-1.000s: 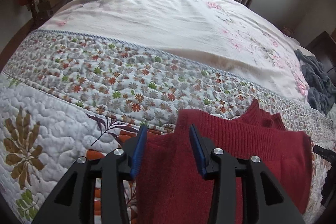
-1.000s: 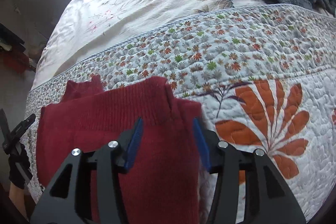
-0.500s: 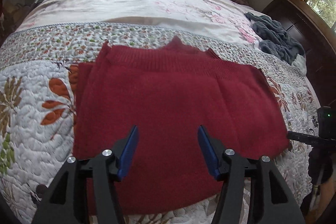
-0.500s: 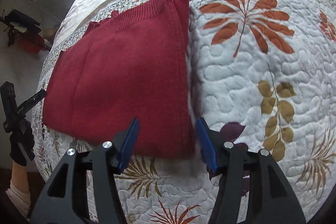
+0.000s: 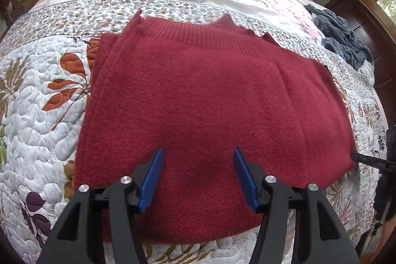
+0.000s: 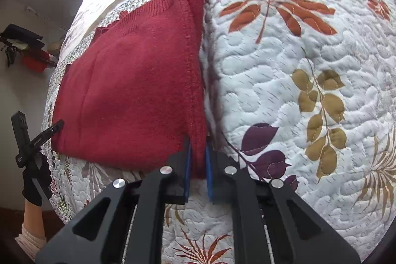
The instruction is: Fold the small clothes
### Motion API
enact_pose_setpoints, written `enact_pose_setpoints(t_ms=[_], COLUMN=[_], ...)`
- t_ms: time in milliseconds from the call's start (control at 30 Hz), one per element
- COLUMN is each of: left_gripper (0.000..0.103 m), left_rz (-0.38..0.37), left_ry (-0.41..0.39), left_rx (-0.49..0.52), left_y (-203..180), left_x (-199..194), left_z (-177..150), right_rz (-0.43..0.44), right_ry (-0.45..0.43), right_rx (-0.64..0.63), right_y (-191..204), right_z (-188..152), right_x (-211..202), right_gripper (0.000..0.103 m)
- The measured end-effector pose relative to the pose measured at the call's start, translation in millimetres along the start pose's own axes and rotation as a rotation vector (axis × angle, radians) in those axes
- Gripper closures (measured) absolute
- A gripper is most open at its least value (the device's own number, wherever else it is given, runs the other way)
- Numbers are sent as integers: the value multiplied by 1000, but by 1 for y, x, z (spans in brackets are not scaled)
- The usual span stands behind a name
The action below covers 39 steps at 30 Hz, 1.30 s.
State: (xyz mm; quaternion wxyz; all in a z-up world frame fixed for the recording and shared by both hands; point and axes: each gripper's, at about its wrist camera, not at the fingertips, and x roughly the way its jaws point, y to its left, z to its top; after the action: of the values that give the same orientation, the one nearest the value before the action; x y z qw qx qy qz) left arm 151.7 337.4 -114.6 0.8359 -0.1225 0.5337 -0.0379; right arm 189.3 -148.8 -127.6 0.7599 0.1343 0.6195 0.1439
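The red sweater [image 5: 212, 100] lies flat on the quilted bedspread [image 5: 37, 115], already folded into a broad rectangle, its ribbed hem running along the far edge toward twelve o'clock in the left wrist view. A dark grey garment [image 5: 341, 36] sits bunched near two o'clock, well apart from the work.

The right gripper [image 6: 197, 165] has its blue pads pressed together on the sweater's near right corner, right where the stacked side edge meets the quilt at six o'clock in its own view. The left gripper [image 5: 198, 177] hovers over the middle of the near edge with its jaws spread wide, holding nothing. In the right wrist view it shows again at about eight o'clock, held in a gloved hand [image 6: 34, 180] just off the sweater's left corner.

The step in hand looks like the next fold. To do it well, the left gripper should probably take a matching corner on the near edge, biting through every layer (the knit is thick and the lower layers can slip free). Both corners should then rise together and travel evenly toward the ribbed hem, keeping the edge taut so the fold lands square.
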Motion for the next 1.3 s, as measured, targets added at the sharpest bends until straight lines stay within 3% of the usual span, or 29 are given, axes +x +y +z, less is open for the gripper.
enact_pose_setpoints(t_ms=[467,567,633,700,800,1000,1200,1233,1300], left_gripper=[43,43,43,43,41,41,41,41,40], left_rz=[16,18,19,14,-8,-13,-4,-9,-19], left_ry=[-8,1,-4,-17,-29,-17,11,10,12], left_rx=[20,11,0,2,-4,-20,-29,-30,-25], left_y=[-1,-2,-7,-12,-24,-42,-39,-38,-36], left_x=[8,5,-1,-5,-5,21,43,44,45], left_z=[-4,-1,4,11,27,51,52,52,52], right_rz=[-30,-7,21,45,84,190,347,352,364], right_ry=[33,25,-13,-52,-58,11,51,51,47], right_rx=[2,10,5,4,27,114,190,194,198], right_y=[-1,2,7,10,7,-14,-24,-25,-24], right_z=[5,10,18,29,49,78,84,85,86], right_x=[16,7,-5,-18,-19,19,51,54,54], right_gripper=[90,79,60,51,47,49,74,81,86])
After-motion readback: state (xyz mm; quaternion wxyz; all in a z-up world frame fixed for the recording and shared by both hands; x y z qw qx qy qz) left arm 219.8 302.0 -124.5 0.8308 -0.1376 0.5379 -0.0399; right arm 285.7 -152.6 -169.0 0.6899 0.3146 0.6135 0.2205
